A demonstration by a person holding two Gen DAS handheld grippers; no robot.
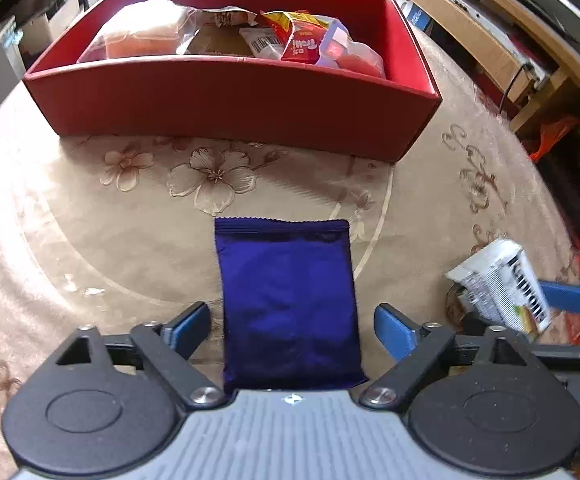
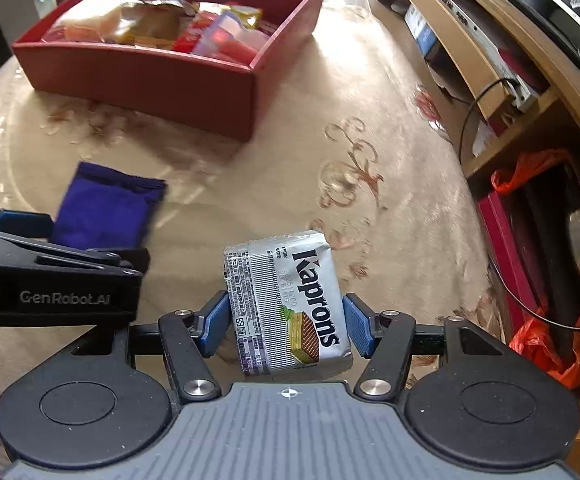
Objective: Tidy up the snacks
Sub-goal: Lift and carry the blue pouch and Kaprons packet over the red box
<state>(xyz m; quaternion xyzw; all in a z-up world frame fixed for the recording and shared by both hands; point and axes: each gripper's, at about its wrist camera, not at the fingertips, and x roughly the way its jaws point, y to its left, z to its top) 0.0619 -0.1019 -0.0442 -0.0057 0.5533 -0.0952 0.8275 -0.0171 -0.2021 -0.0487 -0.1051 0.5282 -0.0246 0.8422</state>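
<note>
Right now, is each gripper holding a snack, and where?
The right gripper squeezes the silver wafer pack by its two sides. The left gripper holds nothing; the blue packet sits loose between its open pads.

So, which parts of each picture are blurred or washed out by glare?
Left wrist view: white packet at right is motion-blurred; glare whitens the clear bag in the red box. Right wrist view: blue packet smeared, Kaprons wafer sharp.

The desk (image 1: 89, 240) wears a beige floral cloth (round in outline); a red box (image 1: 229, 96) of snacks stands on it, a blue packet (image 1: 290, 300) lying nearer.
</note>
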